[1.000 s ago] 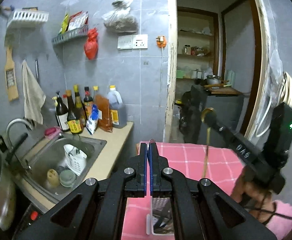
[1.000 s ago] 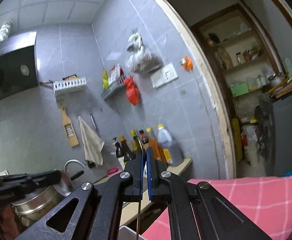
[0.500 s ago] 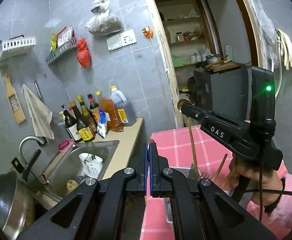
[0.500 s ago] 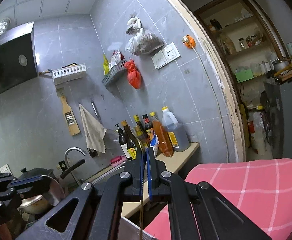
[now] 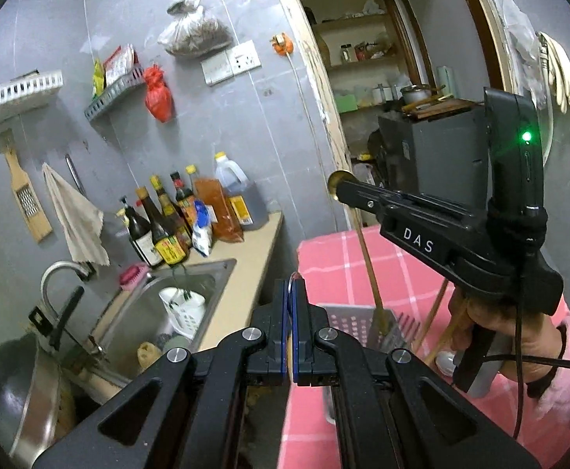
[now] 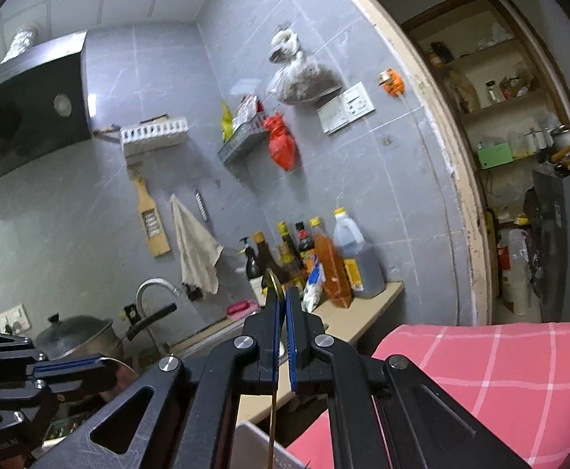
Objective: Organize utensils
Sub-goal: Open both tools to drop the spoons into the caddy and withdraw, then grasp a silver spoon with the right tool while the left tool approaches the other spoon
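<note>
My right gripper [image 5: 341, 187] is shut on the top of a long gold-coloured utensil [image 5: 367, 254]. The utensil hangs straight down into a perforated grey utensil holder [image 5: 347, 318] on the pink checked tablecloth [image 5: 394, 262]. A fork [image 5: 406, 322] and wooden chopsticks [image 5: 435, 314] stick out of the holder. In the right wrist view the gold utensil [image 6: 274, 422] runs down between the shut fingers [image 6: 283, 305]. My left gripper [image 5: 292, 287] is shut with a thin ring-shaped metal tip showing between its pads; the rest of that item is hidden.
A steel sink [image 5: 156, 305] with a white caddy [image 5: 183, 305] lies at the left. Sauce bottles [image 5: 175, 222] stand on the beige counter [image 5: 245, 269]. A wok [image 5: 7, 387] sits at the lower left. A doorway with a grey cabinet [image 5: 433, 156] is behind.
My right gripper has moved with the gold utensil, which still hangs into the holder. The left wrist view has drawn nearer to the holder. Both grippers stay shut.
</note>
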`<action>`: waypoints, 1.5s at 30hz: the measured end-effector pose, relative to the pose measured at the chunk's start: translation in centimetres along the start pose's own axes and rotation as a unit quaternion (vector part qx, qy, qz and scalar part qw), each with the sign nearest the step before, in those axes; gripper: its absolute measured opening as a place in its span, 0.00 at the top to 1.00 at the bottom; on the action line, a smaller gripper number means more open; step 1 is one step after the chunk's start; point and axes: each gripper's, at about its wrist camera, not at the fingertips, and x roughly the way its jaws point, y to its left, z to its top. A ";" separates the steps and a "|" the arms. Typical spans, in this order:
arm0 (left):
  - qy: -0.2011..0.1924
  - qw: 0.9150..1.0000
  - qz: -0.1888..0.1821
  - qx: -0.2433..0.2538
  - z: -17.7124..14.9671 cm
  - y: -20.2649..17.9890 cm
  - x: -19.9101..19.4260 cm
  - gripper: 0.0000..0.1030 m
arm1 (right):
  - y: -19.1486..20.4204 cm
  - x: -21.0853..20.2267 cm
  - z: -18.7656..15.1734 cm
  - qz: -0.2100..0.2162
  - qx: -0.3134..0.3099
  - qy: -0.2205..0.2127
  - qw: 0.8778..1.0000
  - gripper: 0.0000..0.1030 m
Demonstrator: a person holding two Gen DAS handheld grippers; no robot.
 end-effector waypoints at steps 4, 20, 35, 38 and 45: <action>0.007 1.000 -0.003 -0.011 -0.3 0.0 0.4 1.00 | 0.3 -0.2 -1.0 0.007 -0.015 0.025 1.000 0.97; 0.052 0.992 -0.050 -0.101 -1.7 0.9 1.6 0.96 | 0.2 -2.0 -2.5 0.011 -0.012 0.065 0.998 0.93; -0.007 0.980 -0.087 -0.179 -1.4 1.1 -1.6 0.61 | -0.7 -7.5 0.2 -0.027 -0.002 0.045 0.999 0.45; -0.023 0.976 -0.099 -0.190 -1.0 0.6 -2.5 0.55 | -1.1 -10.1 1.2 -0.066 -0.002 0.042 0.997 0.35; -0.070 0.973 -0.130 -0.176 -0.8 -3.1 -5.7 0.36 | -3.0 -17.2 0.9 -0.179 0.006 0.076 0.981 0.16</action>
